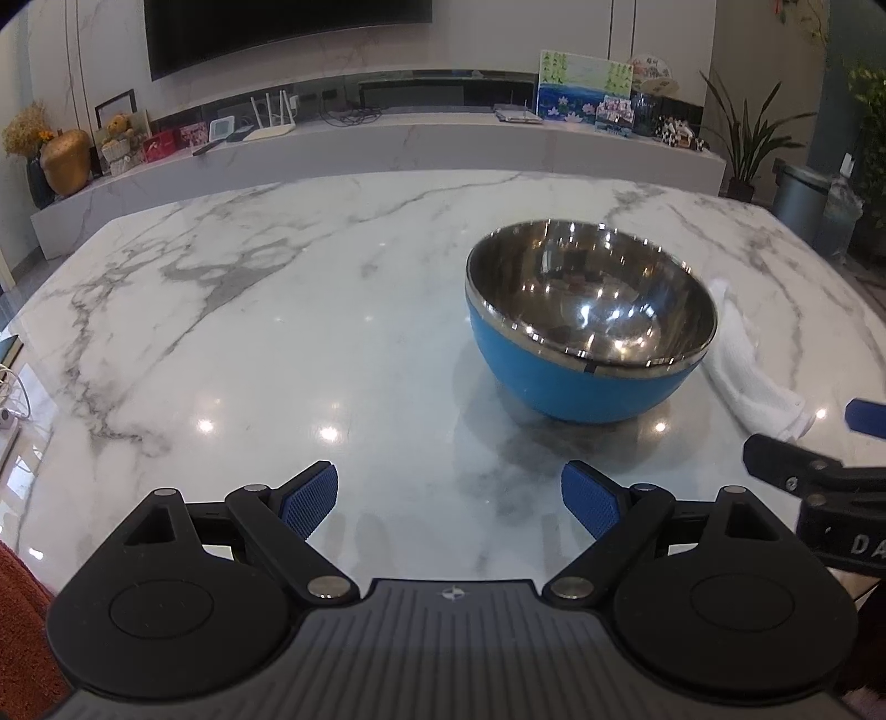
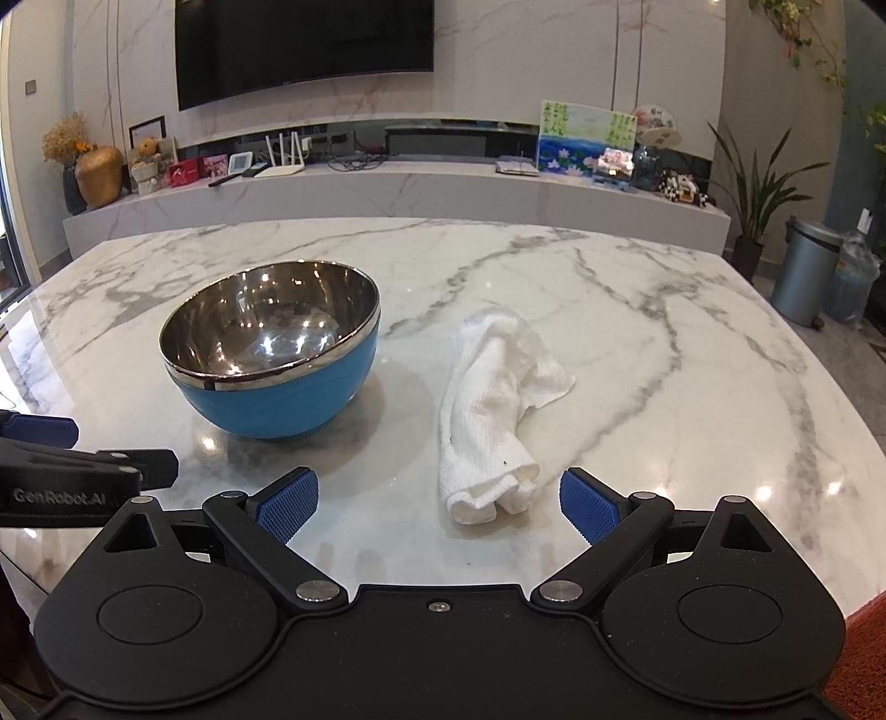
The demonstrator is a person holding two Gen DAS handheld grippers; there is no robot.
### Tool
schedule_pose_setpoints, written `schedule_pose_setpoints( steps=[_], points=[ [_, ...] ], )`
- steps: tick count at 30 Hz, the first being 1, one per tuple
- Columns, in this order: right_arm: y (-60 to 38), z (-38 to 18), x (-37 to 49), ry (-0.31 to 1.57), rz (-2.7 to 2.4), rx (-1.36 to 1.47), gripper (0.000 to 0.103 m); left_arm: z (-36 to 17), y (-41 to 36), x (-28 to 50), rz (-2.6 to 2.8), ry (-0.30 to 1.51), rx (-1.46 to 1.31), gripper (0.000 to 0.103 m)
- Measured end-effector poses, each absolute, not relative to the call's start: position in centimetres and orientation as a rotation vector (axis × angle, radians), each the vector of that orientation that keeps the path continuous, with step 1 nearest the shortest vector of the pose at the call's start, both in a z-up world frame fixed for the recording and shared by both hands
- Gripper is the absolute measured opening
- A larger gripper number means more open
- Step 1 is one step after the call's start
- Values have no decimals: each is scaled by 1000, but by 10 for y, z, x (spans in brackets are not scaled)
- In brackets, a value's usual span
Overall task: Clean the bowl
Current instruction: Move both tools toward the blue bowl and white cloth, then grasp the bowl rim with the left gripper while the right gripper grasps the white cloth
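Observation:
A blue bowl (image 1: 590, 321) with a shiny steel inside stands upright on the marble table (image 1: 249, 310); it also shows in the right wrist view (image 2: 271, 349). A crumpled white cloth (image 2: 498, 410) lies to its right, partly hidden behind the bowl in the left wrist view (image 1: 747, 376). My left gripper (image 1: 448, 501) is open and empty, near the table's front, left of and short of the bowl. My right gripper (image 2: 437, 501) is open and empty, with the near end of the cloth just beyond its fingertips.
The marble table (image 2: 664, 343) carries only the bowl and cloth. Beyond it runs a low marble shelf (image 2: 387, 188) with ornaments, a router and pictures under a wall TV (image 2: 304, 44). A grey bin (image 2: 805, 277) and a plant (image 2: 758, 194) stand at the right.

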State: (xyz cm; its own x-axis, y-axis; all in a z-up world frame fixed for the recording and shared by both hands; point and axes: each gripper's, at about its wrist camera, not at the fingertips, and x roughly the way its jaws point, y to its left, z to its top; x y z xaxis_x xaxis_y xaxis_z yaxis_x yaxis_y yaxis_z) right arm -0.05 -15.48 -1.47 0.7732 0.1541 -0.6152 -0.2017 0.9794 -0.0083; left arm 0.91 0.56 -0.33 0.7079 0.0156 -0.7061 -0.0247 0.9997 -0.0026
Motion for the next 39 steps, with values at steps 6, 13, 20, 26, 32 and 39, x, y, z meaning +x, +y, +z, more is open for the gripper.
schedule_pose_setpoints(
  steps=[6, 13, 20, 26, 32, 39],
  points=[
    [-156, -12, 5, 643, 180, -71, 93, 14, 11, 6, -9, 708, -60, 88],
    [-152, -8, 12, 639, 182, -93, 93, 25, 14, 22, -25, 725, -100, 88],
    [-148, -8, 37, 670, 173, -113, 86, 25, 24, 50, -33, 786, -184, 88],
    [-148, -14, 56, 698, 155, -114, 72, 24, 25, 81, -52, 843, -190, 88],
    [-148, -24, 63, 716, 156, -118, 71, 17, 21, 97, -75, 883, -183, 88],
    [-144, -32, 63, 717, 194, -136, 53, -2, 25, 105, -65, 1003, -231, 65]
  ],
)
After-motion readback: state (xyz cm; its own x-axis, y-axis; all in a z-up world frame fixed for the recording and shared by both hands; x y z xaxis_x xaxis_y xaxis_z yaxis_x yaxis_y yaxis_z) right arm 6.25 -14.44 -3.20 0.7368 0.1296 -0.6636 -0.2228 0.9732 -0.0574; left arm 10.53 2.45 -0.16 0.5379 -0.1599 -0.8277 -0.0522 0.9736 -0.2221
